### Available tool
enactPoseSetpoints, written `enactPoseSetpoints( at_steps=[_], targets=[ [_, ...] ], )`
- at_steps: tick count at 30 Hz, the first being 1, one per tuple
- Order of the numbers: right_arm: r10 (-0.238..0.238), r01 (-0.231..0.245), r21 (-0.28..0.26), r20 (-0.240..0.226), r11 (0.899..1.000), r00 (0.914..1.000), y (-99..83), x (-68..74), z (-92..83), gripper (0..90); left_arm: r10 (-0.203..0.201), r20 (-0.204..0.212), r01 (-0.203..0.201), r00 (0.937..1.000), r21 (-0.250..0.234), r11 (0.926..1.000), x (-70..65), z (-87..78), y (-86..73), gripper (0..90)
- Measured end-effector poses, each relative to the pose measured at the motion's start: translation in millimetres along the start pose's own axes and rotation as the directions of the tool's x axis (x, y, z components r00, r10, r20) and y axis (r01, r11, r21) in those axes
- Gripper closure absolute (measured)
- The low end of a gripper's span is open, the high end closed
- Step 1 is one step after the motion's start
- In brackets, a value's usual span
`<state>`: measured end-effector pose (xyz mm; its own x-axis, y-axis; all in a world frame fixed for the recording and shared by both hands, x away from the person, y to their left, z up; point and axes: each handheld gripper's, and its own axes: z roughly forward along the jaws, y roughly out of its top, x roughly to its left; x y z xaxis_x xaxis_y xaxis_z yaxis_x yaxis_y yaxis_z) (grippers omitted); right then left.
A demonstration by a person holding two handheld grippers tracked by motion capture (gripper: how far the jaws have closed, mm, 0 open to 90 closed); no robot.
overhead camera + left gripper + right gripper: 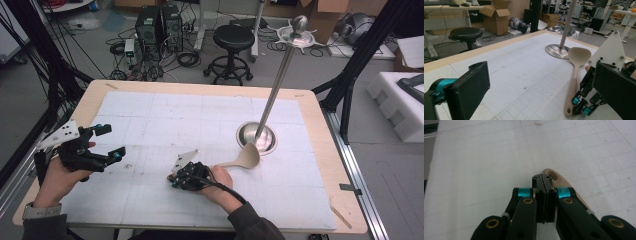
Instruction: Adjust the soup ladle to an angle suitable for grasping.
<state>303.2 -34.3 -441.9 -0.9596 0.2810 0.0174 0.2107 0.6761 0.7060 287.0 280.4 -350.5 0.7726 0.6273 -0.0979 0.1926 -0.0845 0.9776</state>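
Beige spoon [244, 158] is laid flat, its bowl touching the steel base [256, 137] at its seven o'clock edge. Its handle end lies just beside the clenched, empty right gripper [175, 182]. The left gripper [111, 141] is held released at nine o'clock, wide bare mat [165, 120] between.

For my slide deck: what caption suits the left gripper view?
Beige spoon lying on the gridded mat, bowl toward the steel stand, right gripper shut beside its handle end.

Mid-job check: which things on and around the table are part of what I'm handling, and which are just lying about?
In the job:
- beige spoon
- right tool, shut beside the spoon's handle end
- left tool, open
- steel stand, the spoon's bowl against its base

Lying about:
- black stool
- cardboard boxes
- white foam blocks
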Motion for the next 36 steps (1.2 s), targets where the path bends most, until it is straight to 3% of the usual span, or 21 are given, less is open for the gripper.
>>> enactPoseSetpoints(
  at_steps=[8, 15, 20, 36],
  targets=[
    [0.023, -0.023, 0.001, 0.061, 1.000, 0.9979, 8.5, -16.0, 9.0, 90.0, -0.002, -0.001, 0.002, 1.0000, -0.005, 1.0000, 0.4, -1.4, 0.3, 1.8],
    [0.076, -0.074, -0.019, 0.080, 0.997, 0.9939, 13.7, -32.0, 15.0, 90.0, -0.002, 0.000, 0.002, 1.0000, -0.006, 1.0000, 1.0, -1.5, 0.2, 1.8],
    [0.102, -0.101, -0.015, 0.113, 0.995, 0.9883, 18.4, -41.0, 19.0, 90.0, -0.005, 0.000, 0.005, 1.0000, -0.012, 0.9999, 1.1, -2.4, 0.3, 1.8],
    [0.155, -0.141, -0.082, 0.191, 0.987, 0.9693, 19.7, -67.9, 26.5, 90.0, -0.010, -0.001, 0.010, 1.0000, -0.014, 0.9999, 1.4, -2.8, 0.0, 1.8]
  ],
)
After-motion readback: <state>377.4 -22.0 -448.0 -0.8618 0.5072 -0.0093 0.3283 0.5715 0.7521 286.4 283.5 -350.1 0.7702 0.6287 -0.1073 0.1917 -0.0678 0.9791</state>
